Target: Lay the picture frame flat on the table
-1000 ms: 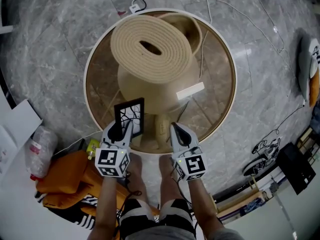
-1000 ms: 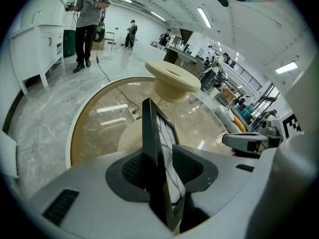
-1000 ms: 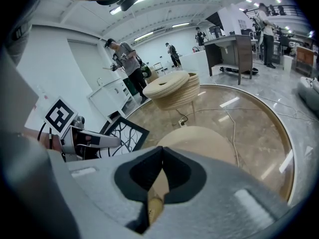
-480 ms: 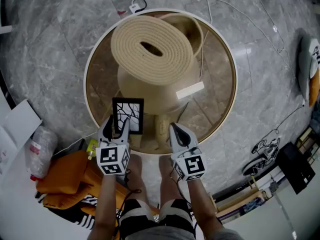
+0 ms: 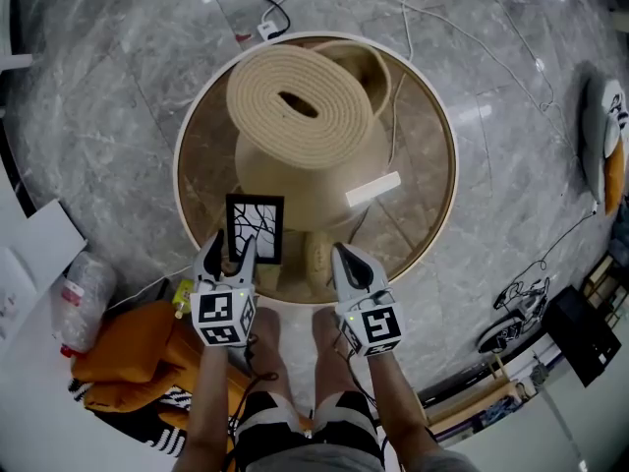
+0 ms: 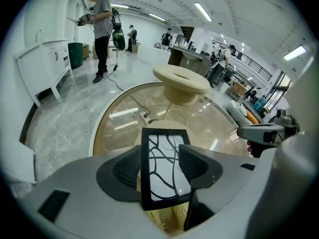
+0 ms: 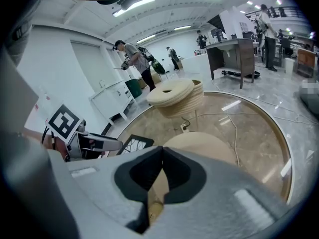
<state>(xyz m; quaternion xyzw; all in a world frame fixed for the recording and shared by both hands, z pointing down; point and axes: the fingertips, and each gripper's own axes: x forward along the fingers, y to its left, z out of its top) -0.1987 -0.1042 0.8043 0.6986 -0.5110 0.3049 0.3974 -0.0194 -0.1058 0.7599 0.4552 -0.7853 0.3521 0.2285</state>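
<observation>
A grey marble floor [image 5: 98, 87] fills the head view, crossed by thin white cables [image 5: 462, 18] running to a white plug block [image 5: 267, 29]. A big beige round top of coiled rope [image 5: 300, 106] stands high. At lower left lie an orange bag [image 5: 128, 347], a clear plastic bottle [image 5: 79, 298] and white sheets [image 5: 29, 254]. Far off, a person in a grey shirt [image 6: 102, 29] stands near a white cabinet [image 6: 45, 63].

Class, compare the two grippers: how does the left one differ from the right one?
The left gripper holds its jaws apart; the right gripper has them together. The left gripper has the picture frame between its jaws; the right gripper has nothing. Both carry a marker cube.
</observation>
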